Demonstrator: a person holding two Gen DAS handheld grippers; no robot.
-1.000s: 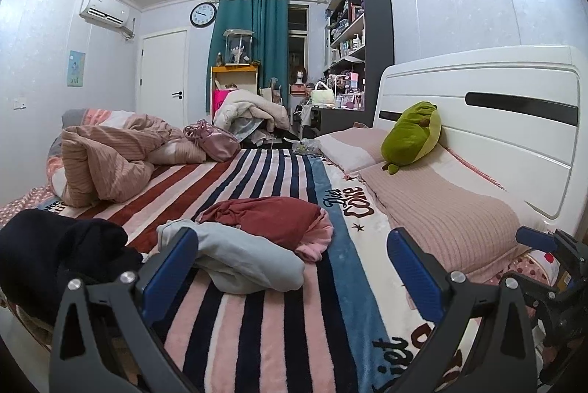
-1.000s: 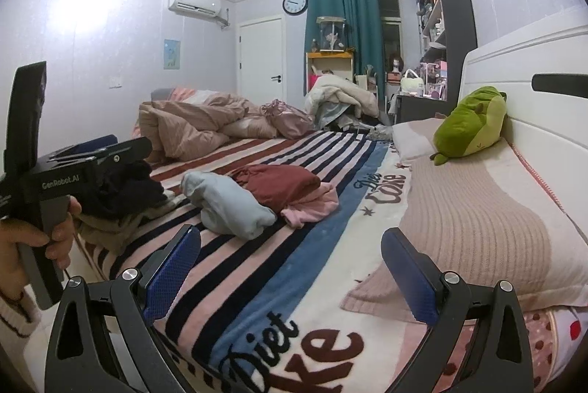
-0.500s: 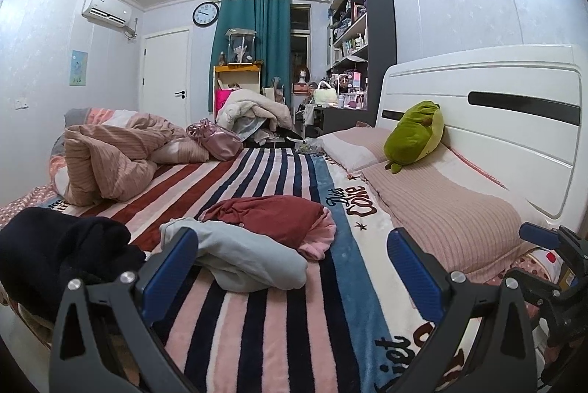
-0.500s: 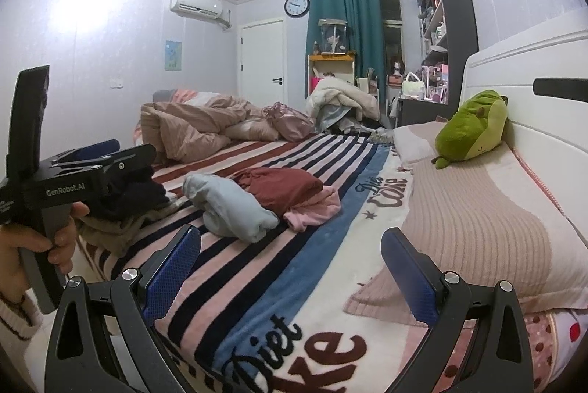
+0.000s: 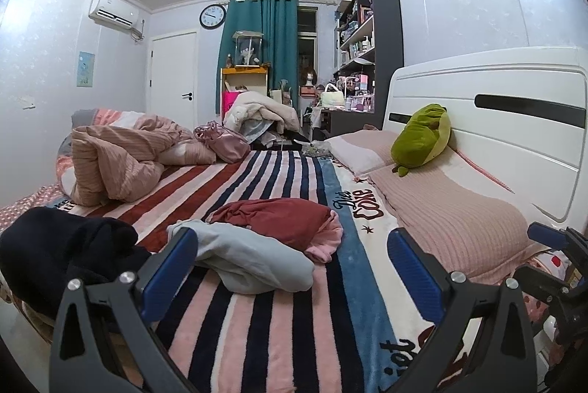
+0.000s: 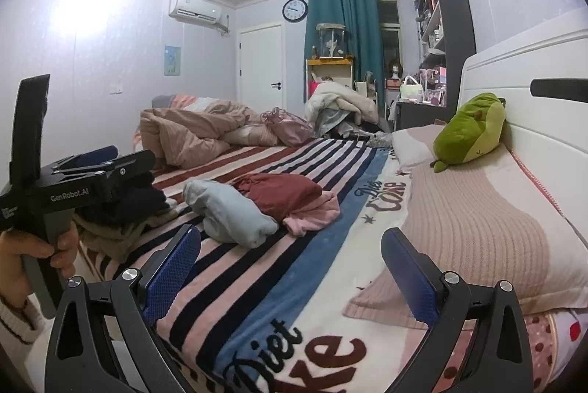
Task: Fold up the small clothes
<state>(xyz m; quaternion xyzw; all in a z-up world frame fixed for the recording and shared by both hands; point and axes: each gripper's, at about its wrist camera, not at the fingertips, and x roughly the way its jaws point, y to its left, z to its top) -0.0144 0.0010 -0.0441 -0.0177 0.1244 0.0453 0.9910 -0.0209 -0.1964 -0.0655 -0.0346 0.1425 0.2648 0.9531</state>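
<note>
**Both grippers above the near edge of the bed, clothes untouched**

While both grippers hang over the near end of the striped blanket (image 5: 279, 312), neither touches cloth. Left gripper (image 5: 292, 268): jaws wide apart, nothing between the blue pads. Right gripper (image 6: 290, 268): jaws likewise spread, empty. Seen from the right wrist, the left gripper (image 6: 92, 168) sits at the left, gripped by a hand (image 6: 33, 257) in a cream knitted cuff.

Clothes on the blanket, mid-bed:
- pale blue garment (image 5: 253, 260), crumpled, nearest the left gripper, just beyond its left finger.
- dark red garment (image 5: 279, 216), lying against the far side of the blue one, a pink piece (image 5: 327, 238) under its right edge.
- dark navy pile (image 5: 62, 257) at the near left edge, apart from the other 3.

Right side: ribbed pink pillow (image 5: 448, 209), with a green plush toy (image 5: 422, 135) leaning on the white headboard (image 5: 496, 91). Far left: bunched pink duvet (image 5: 114, 161).
</note>
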